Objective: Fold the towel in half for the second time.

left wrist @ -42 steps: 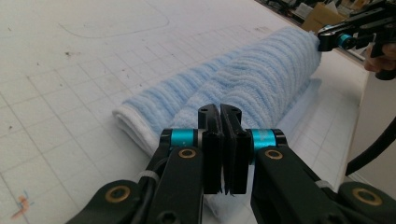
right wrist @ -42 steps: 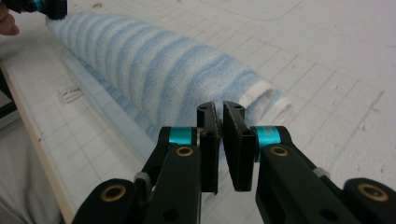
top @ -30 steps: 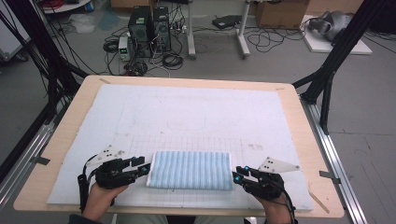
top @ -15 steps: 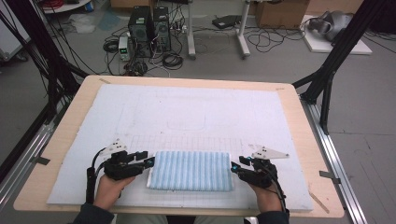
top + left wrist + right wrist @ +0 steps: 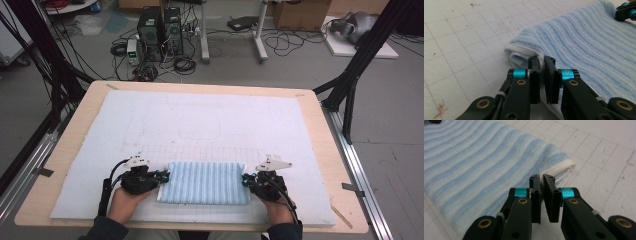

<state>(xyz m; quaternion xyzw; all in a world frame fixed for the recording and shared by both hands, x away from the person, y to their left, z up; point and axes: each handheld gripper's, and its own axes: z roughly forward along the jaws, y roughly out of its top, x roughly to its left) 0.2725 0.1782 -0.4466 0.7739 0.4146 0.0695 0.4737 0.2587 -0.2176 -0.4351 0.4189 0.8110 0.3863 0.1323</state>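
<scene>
A folded light-blue striped towel [image 5: 205,182] lies flat near the front edge of the white gridded mat [image 5: 210,125]. My left gripper [image 5: 161,178] sits at the towel's left end; its jaws have just closed, and in the left gripper view they pinch the white hem of the towel [image 5: 584,42] between the pads. My right gripper [image 5: 246,181] is at the towel's right end. Its jaws have just closed too, and the right gripper view shows the towel [image 5: 481,162] edge squeezed between them. Each gripper is held by a hand coming in from the bottom edge.
The mat covers most of a wooden tabletop [image 5: 320,130]. Black frame legs [image 5: 357,60] stand at the table's far corners. Computers and cables [image 5: 160,30] lie on the floor behind the table.
Both grippers have slid inward and slightly forward onto the towel's two short ends and shut on them. The towel itself lies where it was.
</scene>
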